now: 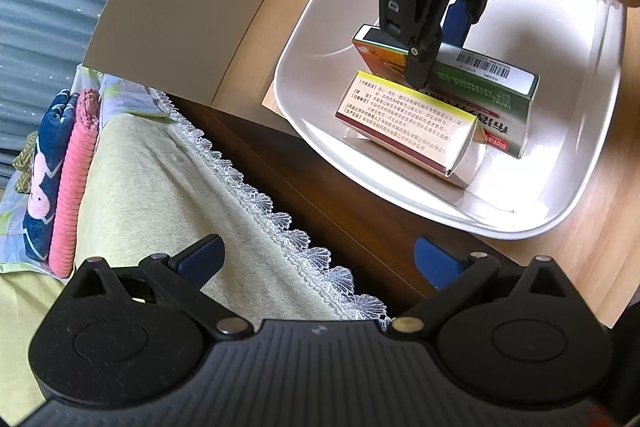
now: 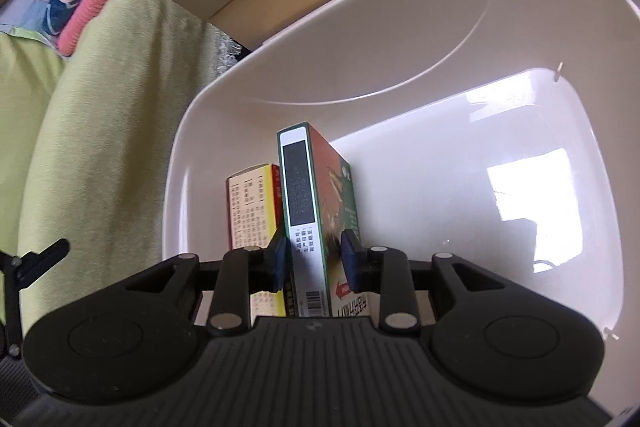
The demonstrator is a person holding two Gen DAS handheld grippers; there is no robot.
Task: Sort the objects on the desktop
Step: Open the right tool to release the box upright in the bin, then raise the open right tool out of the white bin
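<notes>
The tray (image 1: 592,163) sits on the surface (image 1: 600,247), beside the bed (image 1: 140,187). Two boxes lie inside the tray, touching side by side: the barcode box (image 1: 488,95) stands on edge toward the tray's middle, and the text-panel box (image 1: 404,123) leans against it on the tray's bed side. Folded cloths (image 1: 60,171) lie on the bed, well apart from the tray.

"DAS" stands on the right tongs (image 1: 434,39); the medicine boxes' (image 1: 480,87) Chinese print is too small to read.
</notes>
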